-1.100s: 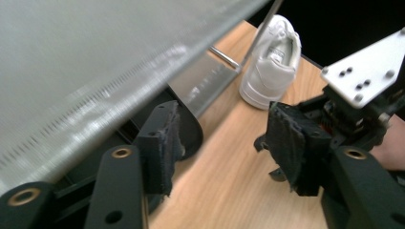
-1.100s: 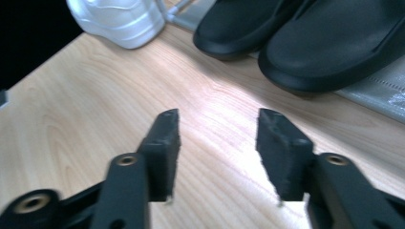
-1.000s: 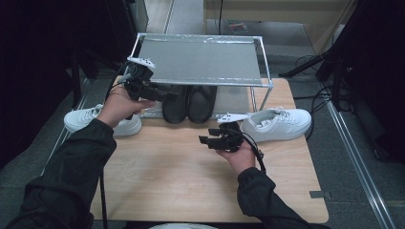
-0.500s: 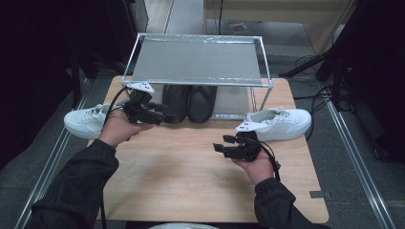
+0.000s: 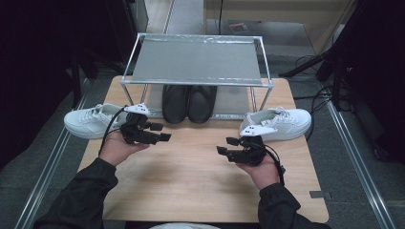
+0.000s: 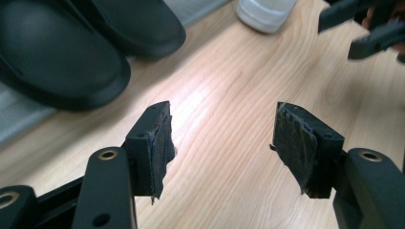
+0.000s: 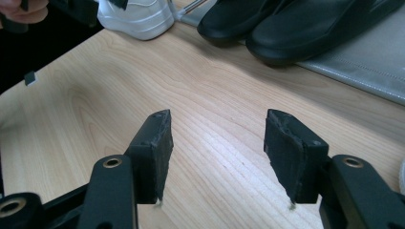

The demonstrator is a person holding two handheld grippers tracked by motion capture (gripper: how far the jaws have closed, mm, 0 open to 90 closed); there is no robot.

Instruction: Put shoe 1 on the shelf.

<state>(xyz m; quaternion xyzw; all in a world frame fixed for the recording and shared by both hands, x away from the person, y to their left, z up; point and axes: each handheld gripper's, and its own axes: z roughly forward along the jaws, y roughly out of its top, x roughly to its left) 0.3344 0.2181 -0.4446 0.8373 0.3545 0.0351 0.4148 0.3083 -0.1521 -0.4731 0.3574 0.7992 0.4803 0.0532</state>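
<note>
Black shoes (image 5: 188, 102) sit under rack (image 5: 198, 59); left hand-held gripper (image 5: 160, 132) and right hand-held gripper (image 5: 227, 145) both spread, empty, above desk (image 5: 191, 176).

Lighting: overhead, even on the wooden table (image 5: 191, 181); surroundings dark. Glare: pale sheen on the wood in both gripper views. Shadows: soft, under the rack (image 5: 198, 62). Focus: black shoes (image 6: 71, 52) slightly soft; high view mildly grainy.
</note>
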